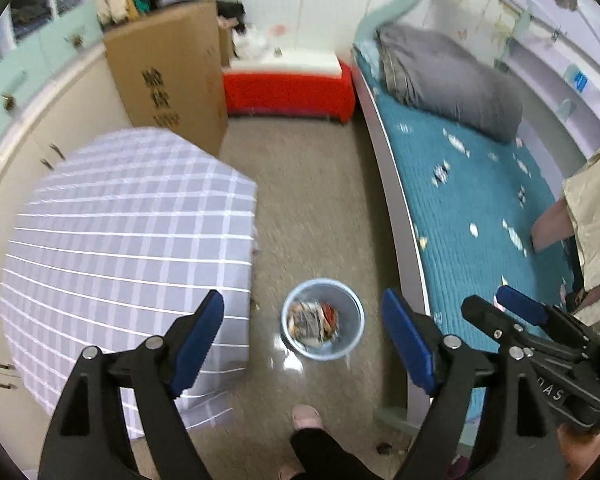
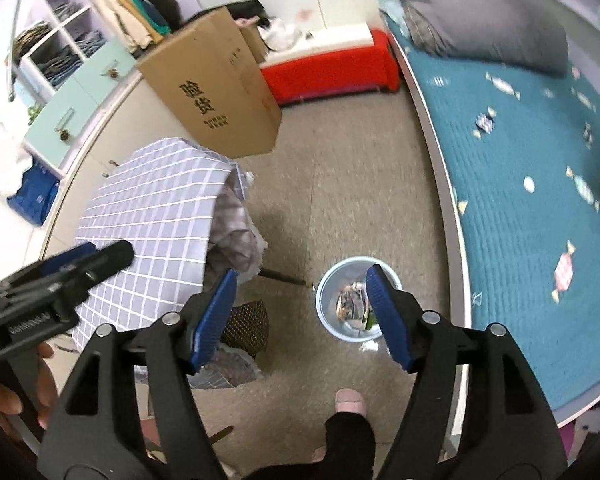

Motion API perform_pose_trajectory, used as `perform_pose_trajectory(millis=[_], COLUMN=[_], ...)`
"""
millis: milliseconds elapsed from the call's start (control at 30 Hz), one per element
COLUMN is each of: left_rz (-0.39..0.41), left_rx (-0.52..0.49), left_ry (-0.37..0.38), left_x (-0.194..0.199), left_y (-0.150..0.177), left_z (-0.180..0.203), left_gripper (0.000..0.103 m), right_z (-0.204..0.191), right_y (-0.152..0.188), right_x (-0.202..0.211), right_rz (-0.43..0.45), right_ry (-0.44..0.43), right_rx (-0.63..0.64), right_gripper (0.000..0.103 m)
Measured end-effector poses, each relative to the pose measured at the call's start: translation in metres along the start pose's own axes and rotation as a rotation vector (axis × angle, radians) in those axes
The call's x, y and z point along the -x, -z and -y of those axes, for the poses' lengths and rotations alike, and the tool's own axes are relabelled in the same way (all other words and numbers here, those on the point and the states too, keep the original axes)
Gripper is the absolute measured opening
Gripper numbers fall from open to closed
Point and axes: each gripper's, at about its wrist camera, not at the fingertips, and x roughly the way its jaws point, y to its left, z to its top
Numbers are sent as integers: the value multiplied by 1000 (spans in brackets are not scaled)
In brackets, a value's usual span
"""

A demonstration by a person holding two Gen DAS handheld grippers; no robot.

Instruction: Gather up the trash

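Observation:
A light blue waste bin [image 1: 322, 318] stands on the floor between the table and the bed, with crumpled wrappers [image 1: 314, 317] inside. It also shows in the right wrist view [image 2: 342, 292]. My left gripper [image 1: 304, 322] is open and empty, held high above the bin. My right gripper [image 2: 300, 300] is open and empty, also high above the bin. The right gripper shows at the right of the left wrist view [image 1: 500, 300], and the left gripper at the left of the right wrist view [image 2: 100, 256]. A small scrap [image 2: 369, 346] lies on the floor beside the bin.
A table with a grey checked cloth [image 1: 128, 240] stands on the left. A bed with a teal cover [image 1: 480, 208] and a grey pillow [image 1: 448, 76] is on the right. A cardboard box [image 1: 172, 80] and a red bench [image 1: 288, 88] stand at the back. The person's foot [image 1: 306, 416] is near the bin.

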Motion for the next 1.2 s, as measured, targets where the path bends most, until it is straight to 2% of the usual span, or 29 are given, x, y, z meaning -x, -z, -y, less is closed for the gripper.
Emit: perform_pose_trajectory(millis=[233,333,500,733,1000,1200], left_rz=[166,199,279,394,440,484], left_rx=[0,5,5,-39,-67,-74], left_ry=[-48,-53,-66,-62,-30,-20], left_x=[94,125,184,254,290,305], left_y=[27,43,87,149,187,193], left_z=[-9,-11,-12,-2,11,16], left_gripper=[85,86,88,90,91,91], right_z=[-36,-50,-71,-81,-91,-97], right_y=[24,44,85,147,188,198], right_x=[67,101,159,212,253,269], right_rz=[131,203,331,410,452,484], right_ry=[-2,9,34,60,103,115], right_rx=[99,129,159,151,156,174], right_gripper=[74,79,83,86,87,88])
